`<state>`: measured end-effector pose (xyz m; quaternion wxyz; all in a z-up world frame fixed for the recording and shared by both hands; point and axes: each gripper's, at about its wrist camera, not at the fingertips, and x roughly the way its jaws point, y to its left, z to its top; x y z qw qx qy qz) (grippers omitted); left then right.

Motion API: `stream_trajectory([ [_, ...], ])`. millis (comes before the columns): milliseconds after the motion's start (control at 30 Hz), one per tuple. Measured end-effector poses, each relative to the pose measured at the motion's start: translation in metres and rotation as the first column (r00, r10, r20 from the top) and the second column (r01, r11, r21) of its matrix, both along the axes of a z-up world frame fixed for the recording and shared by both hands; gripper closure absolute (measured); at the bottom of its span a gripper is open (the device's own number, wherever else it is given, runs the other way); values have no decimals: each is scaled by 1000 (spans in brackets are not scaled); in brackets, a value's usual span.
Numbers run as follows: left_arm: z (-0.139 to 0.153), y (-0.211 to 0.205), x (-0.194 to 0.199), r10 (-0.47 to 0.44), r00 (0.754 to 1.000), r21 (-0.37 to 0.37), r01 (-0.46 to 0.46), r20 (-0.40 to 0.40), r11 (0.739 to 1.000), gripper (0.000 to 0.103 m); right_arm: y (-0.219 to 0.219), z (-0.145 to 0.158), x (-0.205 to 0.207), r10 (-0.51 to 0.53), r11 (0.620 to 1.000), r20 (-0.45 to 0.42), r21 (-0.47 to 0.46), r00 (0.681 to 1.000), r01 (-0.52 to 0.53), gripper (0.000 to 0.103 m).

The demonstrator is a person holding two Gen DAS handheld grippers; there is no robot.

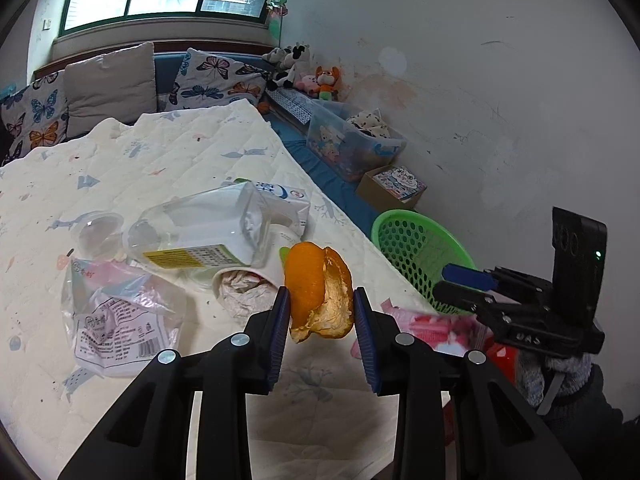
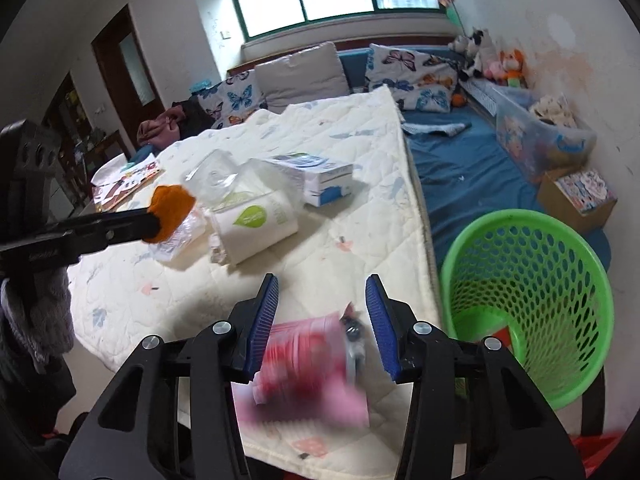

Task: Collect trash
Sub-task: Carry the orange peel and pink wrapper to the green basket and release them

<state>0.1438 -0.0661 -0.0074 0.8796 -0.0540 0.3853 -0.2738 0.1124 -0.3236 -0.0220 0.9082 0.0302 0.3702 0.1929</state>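
Left wrist view: my left gripper (image 1: pixel 321 312) clamps the orange peel (image 1: pixel 320 292) above the quilt (image 1: pixel 120 168); light, soft, slippery, so I grip across its thick middle. My right gripper (image 2: pixel 322 320) pinches a blurred pink wrapper (image 2: pixel 308 360) near the green basket (image 2: pixel 532 296); thin and limp

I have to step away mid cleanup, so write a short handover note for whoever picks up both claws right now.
Left claw: shut on the orange peel, lifted off the quilt.
Right claw: pink wrapper between its fingers, blurred; grip unclear.
Green basket stands beside the bed, to the right; no trash seen inside.
Left on the quilt: clear plastic container, milk carton, paper cup, printed bag.
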Motion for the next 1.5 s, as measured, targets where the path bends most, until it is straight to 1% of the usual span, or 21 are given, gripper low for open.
stream_trajectory([
  [33,0,-2,1,-4,1000,1,4,0,1000,72,-3,-2,2,-8,1000,1,-8,1000,8,56],
  [100,-2,-6,1,-12,1000,-2,12,-3,1000,72,-6,-11,5,6,999,-43,39,999,-4,55],
  [133,-3,-7,1,-15,1000,-3,15,-6,1000,72,-5,-16,4,6,999,-54,43,999,-4,54],
  [167,-3,-9,1,-18,1000,-3,18,-7,1000,72,-3,-22,1,6,999,-58,33,998,-5,47],
  [233,-5,-11,0,-25,1000,6,25,-7,1000,72,0,-31,-5,16,1000,-62,26,998,-14,37],
  [300,-6,-14,0,-31,999,15,31,-10,999,72,2,-35,-8,28,999,-71,20,997,-27,36],
  [333,-7,-15,1,-32,999,19,32,-12,999,72,2,-37,-10,48,999,-82,17,995,-47,29],
  [367,-7,-16,1,-31,999,20,31,-13,999,72,3,-38,-11,70,998,-88,18,994,-68,27],
  [433,-7,-16,1,-30,999,16,31,-14,999,72,7,-38,-15,94,995,-87,-12,992,-96,26],
  [467,-7,-17,1,-30,999,15,31,-14,999,72,9,-38,-17,113,993,-91,-20,989,-115,22],
  [533,-8,-18,0,-33,999,17,34,-15,999,72,14,-42,-18,126,990,-106,-54,986,-132,20],
  [633,-8,-20,0,-39,999,21,39,-18,999,72,20,-54,-16,141,984,-144,-93,979,-155,20],
  [700,-8,-23,0,-44,999,27,45,-19,999,72,24,-64,-15,137,980,-171,-120,976,-158,22],
  [767,-7,-27,0,-49,999,35,49,-16,998,72,24,-70,-15,138,979,-182,-123,974,-162,32],
  [800,-7,-28,2,-50,999,37,51,-16,998,72,24,-71,-15,135,979,-185,-124,973,-160,33],
  [867,-8,-32,3,-55,998,39,56,-21,998,72,23,-69,-17,133,981,-175,-114,976,-154,40],
  [1000,-8,-46,9,-78,997,44,79,-26,996,72,15,-58,-21,114,987,-143,-100,983,-129,45],
  [1100,-6,-59,13,-101,994,44,103,-32,994,72,3,-48,-24,90,991,-119,-83,989,-100,45],
  [1200,-3,-75,18,-127,991,48,128,-29,991,72,-16,-36,-24,39,996,-86,-73,996,-45,46],
  [1333,2,-96,24,-159,987,59,160,-20,985,72,-55,-22,-16,-70,996,-58,-61,996,67,45],
  [1500,5,-123,34,-196,980,72,197,-21,978,72,-108,-18,1,-223,973,-43,-63,974,220,45],
])
